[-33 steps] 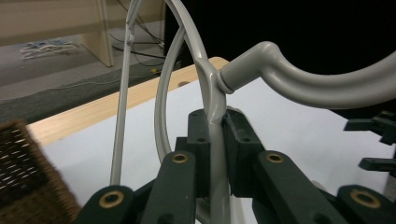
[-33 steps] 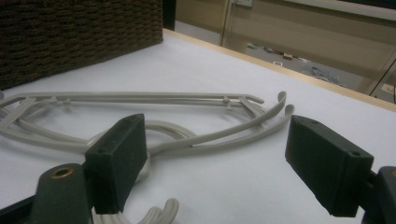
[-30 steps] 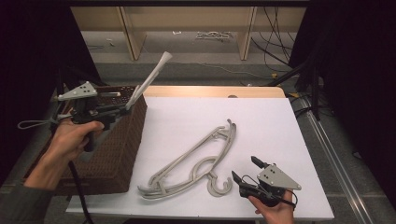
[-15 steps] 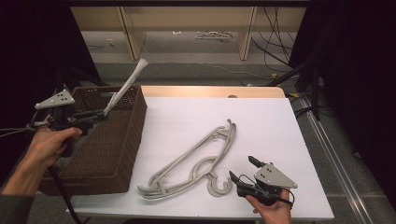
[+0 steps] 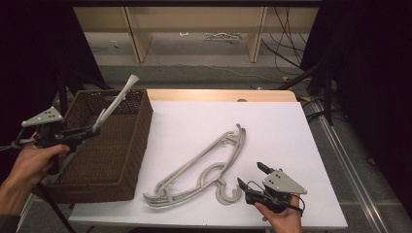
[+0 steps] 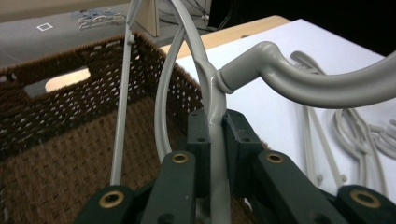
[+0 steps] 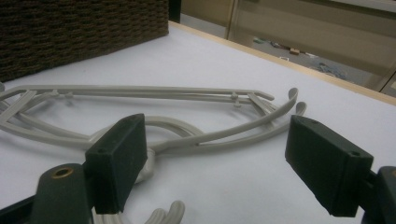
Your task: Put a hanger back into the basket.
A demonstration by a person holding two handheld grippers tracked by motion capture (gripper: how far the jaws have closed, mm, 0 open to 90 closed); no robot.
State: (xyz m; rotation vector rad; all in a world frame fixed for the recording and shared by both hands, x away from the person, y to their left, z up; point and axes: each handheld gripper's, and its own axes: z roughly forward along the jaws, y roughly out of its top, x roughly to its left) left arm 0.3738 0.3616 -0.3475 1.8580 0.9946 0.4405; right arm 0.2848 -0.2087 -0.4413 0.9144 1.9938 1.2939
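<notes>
With the left gripper's [image 5: 92, 130] fingers clamped on one grey plastic hanger [image 5: 115, 103] above the brown wicker basket [image 5: 141, 141] at the bench's left edge, the job looks partly done: more grey hangers [image 5: 204, 167] lie mid-bench before the right gripper [image 5: 250, 177], fingers apart.

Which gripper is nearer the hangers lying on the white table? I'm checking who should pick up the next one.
Right. The right gripper sits open on the table beside the hangers, near their hooks. The left gripper is over the wicker basket, shut on another hanger.
</notes>
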